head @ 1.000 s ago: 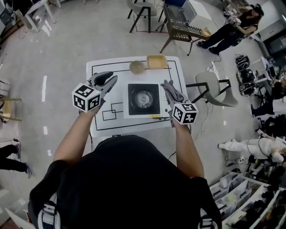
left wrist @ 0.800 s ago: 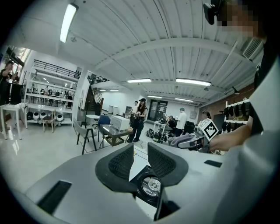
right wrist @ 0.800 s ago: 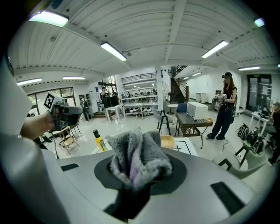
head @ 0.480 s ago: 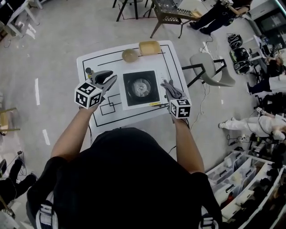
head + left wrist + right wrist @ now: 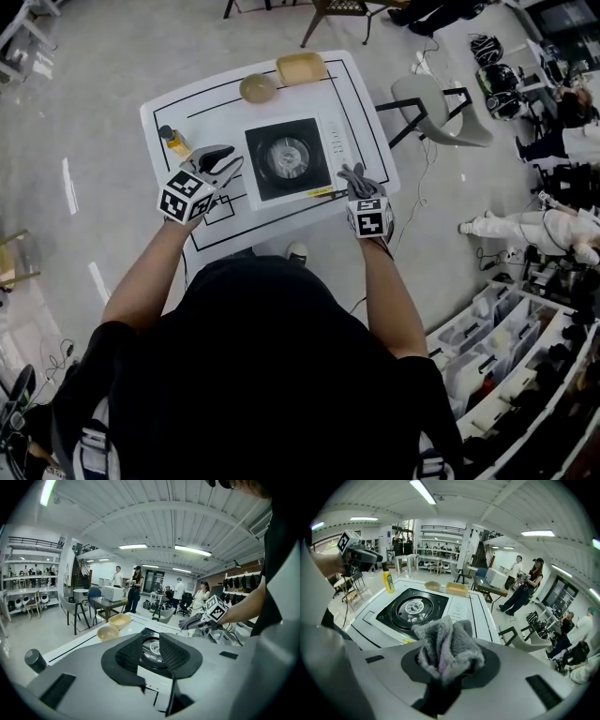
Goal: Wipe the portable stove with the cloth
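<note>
The right tool (image 5: 449, 663) is clamped on the cloth (image 5: 447, 646), a grey bunch standing up out of its jaws, held off the front right corner of the portable stove (image 5: 286, 157) and not yet touching it. The left tool (image 5: 234, 162) hovers at the stove's left side. Its jaws have just been opening a little, with a narrow gap and nothing between them. A small bottle (image 5: 174, 141) stands left of the stove, and a bowl (image 5: 257, 88) and a shallow dish (image 5: 301, 67) sit behind it on the counter (image 5: 216, 108).

The cloth looks pinched only at its base, so dragging it hard over the burner ring could pull it free. The stove looks light; I judge that unsteadied it may slide under the wipe. A careless sweep of the left tool could tip the bottle.

Only the right gripper view shows how the cloth is pinched. Only the left gripper view shows the empty gap. The head view alone shows the bottle beside the left tool.
</note>
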`<state>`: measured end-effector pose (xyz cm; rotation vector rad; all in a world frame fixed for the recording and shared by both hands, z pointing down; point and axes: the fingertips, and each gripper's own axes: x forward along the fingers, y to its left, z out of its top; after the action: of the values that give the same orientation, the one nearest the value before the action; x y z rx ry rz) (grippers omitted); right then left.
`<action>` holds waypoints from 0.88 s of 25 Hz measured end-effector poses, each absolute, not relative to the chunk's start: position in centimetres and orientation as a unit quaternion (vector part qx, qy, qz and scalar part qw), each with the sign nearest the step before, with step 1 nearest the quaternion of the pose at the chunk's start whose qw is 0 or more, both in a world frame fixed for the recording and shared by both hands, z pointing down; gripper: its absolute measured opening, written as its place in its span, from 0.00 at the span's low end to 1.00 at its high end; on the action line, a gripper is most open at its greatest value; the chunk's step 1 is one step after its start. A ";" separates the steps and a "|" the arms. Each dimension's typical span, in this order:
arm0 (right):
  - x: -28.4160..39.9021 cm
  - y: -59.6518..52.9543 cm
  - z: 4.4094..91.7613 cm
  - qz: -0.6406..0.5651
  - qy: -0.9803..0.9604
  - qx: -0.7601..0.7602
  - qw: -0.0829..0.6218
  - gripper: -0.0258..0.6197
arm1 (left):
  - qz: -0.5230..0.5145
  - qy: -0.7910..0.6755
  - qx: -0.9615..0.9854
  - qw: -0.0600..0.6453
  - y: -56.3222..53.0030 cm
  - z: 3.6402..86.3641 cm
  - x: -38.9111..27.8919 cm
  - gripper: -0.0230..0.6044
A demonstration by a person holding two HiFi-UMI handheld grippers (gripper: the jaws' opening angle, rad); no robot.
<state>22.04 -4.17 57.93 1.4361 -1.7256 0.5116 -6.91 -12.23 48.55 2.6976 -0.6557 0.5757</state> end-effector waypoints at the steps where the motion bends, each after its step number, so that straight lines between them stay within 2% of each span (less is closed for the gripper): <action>1: 22.0 -3.9 58.5 0.199 -0.682 0.564 0.421 0.22 | 0.206 -0.226 0.940 0.152 -12.1 49.2 -6.8 0.23; 10: 21.0 -2.4 62.9 0.166 -0.676 0.517 0.498 0.22 | 0.226 -0.224 0.933 0.170 -11.0 53.4 -6.7 0.24; 22: 15.8 -1.0 65.0 0.173 -0.708 0.450 0.516 0.22 | 0.232 -0.222 0.927 0.193 -10.1 56.3 -7.2 0.24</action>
<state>15.75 -0.99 64.99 1.0812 -1.6997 0.4144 -7.21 -10.11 56.27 2.6009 -0.6226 0.6497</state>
